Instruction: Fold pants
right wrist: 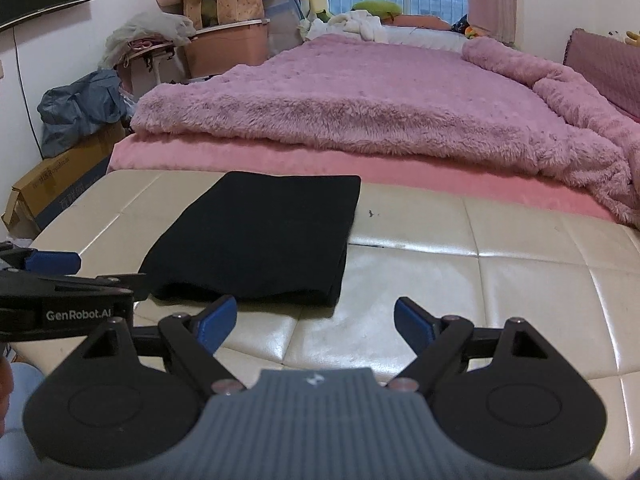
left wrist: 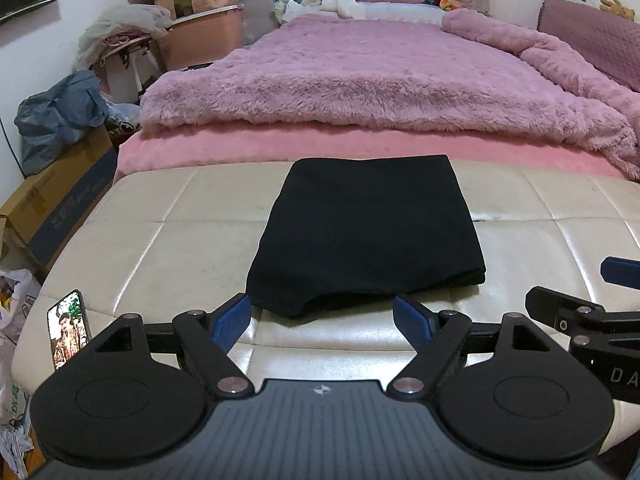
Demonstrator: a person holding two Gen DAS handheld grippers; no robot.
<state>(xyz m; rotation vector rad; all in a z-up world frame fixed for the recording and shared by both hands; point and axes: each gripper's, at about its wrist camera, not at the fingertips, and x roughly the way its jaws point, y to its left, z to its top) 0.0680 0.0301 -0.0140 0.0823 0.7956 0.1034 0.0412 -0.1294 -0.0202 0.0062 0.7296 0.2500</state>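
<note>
The black pants lie folded into a flat rectangle on the cream leather bench. In the right wrist view the pants sit left of centre on the bench. My left gripper is open and empty, just in front of the near edge of the pants. My right gripper is open and empty, in front of the pants' near right corner. Each gripper shows at the edge of the other's view.
A bed with a fluffy pink blanket lies behind the bench. A phone stands at the bench's near left corner. Cardboard boxes, bags and storage bins stand along the left wall.
</note>
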